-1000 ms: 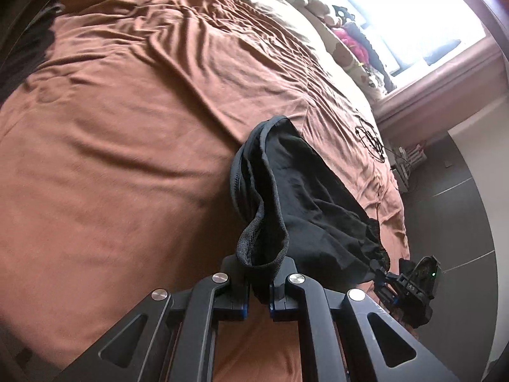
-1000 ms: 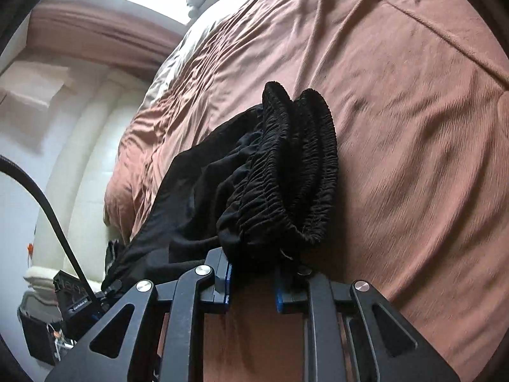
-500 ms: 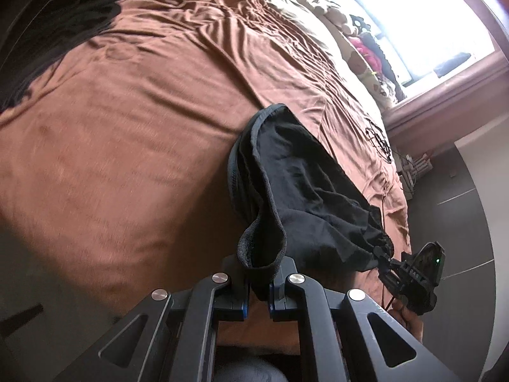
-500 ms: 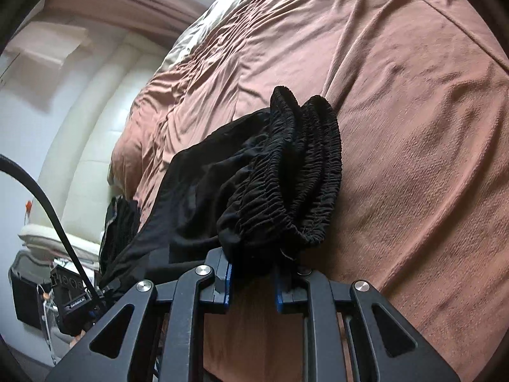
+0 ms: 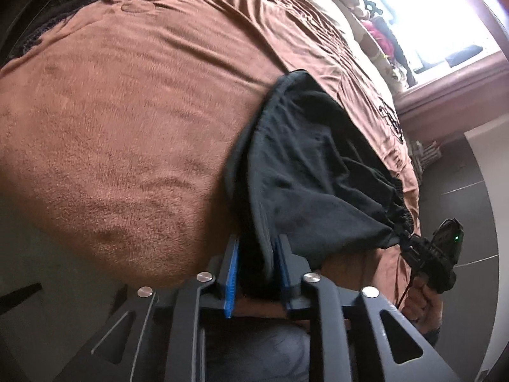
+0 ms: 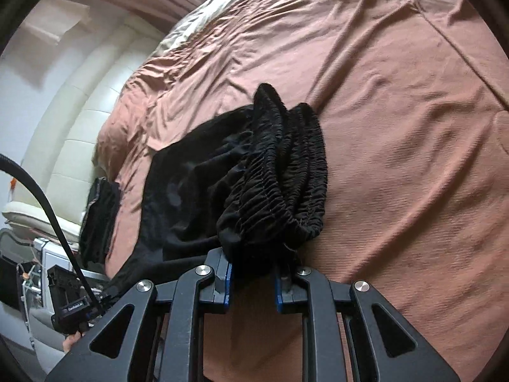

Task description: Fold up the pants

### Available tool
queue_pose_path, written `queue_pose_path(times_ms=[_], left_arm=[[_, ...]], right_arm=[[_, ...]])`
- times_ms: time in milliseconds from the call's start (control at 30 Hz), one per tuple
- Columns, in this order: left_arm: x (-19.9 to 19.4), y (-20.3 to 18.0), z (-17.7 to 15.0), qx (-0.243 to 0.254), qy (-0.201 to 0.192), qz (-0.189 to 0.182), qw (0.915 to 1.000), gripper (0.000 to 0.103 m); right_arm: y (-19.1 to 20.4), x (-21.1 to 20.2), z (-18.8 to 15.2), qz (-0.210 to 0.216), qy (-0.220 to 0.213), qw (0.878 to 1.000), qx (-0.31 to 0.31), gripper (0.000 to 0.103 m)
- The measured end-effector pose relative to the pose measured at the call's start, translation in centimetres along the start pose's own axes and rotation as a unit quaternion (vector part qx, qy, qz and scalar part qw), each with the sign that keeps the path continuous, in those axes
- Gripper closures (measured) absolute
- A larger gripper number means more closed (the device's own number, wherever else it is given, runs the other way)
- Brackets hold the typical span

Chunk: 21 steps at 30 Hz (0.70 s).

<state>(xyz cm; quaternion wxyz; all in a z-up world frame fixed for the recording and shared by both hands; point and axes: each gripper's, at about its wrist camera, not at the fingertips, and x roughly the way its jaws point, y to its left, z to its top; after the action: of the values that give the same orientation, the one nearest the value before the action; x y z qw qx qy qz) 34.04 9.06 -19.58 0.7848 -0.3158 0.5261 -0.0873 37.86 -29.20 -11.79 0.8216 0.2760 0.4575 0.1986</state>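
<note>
Brown bedspread point(image 5: 133, 121) covers the bed, a bright window point(image 5: 423, 9) beyond it. Black pants point(image 5: 311, 172) lie bunched on it between the two claws. The left claw point(image 5: 256, 264) has just been opening; its pads stand apart, the hem loose between them. The right claw point(image 6: 253, 273) is clamped on the gathered waistband point(image 6: 280, 172) just ahead of it.

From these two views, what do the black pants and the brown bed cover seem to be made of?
Black pants: thin matte woven or knit cloth, probably cotton or a blend; it drapes limply, and the gathered waistband looks elasticated. Brown bed cover: soft, fuzzy fleece-like fabric up close, with a short nap and fine creases; the exact fibre cannot be told.
</note>
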Motion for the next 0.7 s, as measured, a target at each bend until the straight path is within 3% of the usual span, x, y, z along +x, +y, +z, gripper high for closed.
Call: queue_pose_path(times_ms=[133,233,400,700], left_arm=[[-0.3,1.0,0.7,-0.003,-0.009,0.002,1.0000,0.050],[-0.8,1.3,1.4,0.006,-0.018,-0.002,0.9998,0.042],[-0.3,1.2,2.3,0.016,-0.013,-0.016,0.9997,0.042],[1.1,0.6,3.5,0.027,-0.010,-0.036,0.9990,0.042]], right_arm=[[-0.8,-0.5,-0.5,-0.015,0.014,1.000,0.020,0.078],[-0.3,-1.5,-0.9,-0.035,0.009,0.999,0.013,0.067],[0.7,-3.6,-1.6,-0.054,-0.021,0.998,0.000,0.054],[5.0,-4.2,-1.2,-0.058,-0.059,0.995,-0.050,0.054]])
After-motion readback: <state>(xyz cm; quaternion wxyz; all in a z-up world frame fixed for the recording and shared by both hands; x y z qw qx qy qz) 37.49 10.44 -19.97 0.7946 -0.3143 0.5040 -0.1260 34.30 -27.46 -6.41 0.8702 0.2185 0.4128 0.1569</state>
